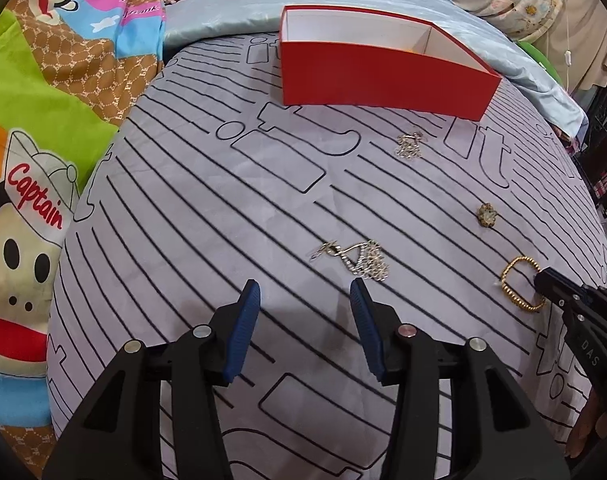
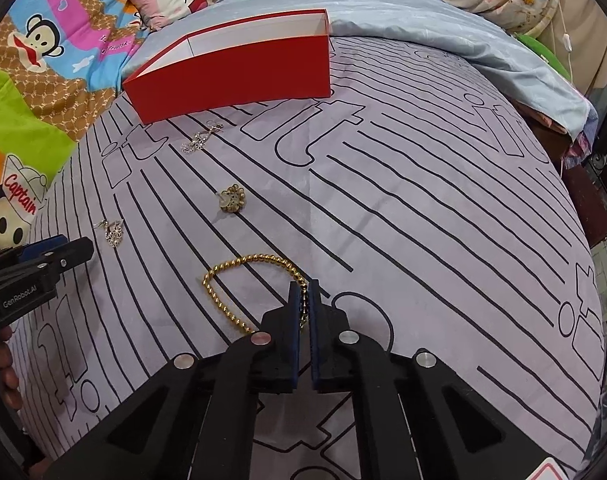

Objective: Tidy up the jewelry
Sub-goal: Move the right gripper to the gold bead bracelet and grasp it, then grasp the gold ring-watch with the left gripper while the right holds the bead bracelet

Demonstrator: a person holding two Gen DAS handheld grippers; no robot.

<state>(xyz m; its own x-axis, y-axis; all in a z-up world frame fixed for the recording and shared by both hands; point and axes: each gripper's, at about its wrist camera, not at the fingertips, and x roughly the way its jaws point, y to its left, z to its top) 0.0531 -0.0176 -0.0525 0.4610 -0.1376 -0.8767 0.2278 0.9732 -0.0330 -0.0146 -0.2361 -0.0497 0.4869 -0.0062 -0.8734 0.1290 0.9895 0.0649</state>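
Note:
A red box [image 1: 383, 76] with a white inside stands open at the far side of the striped sheet; it also shows in the right wrist view [image 2: 231, 76]. My right gripper [image 2: 303, 286] is shut on a gold beaded bracelet [image 2: 231, 268] that lies on the sheet; the bracelet also shows in the left wrist view [image 1: 515, 286]. My left gripper [image 1: 305, 290] is open and empty, just short of a silver earring [image 1: 359, 260]. A second silver earring [image 1: 409, 145] lies near the box. A gold flower ring [image 1: 488, 215] lies between them.
The striped grey sheet [image 1: 263, 208] covers a bed. A cartoon monkey blanket [image 1: 31, 184] lies to the left. A pale blue quilt [image 2: 443, 28] and pillows lie behind the box. The bed's right edge drops off to dark clutter [image 2: 599, 184].

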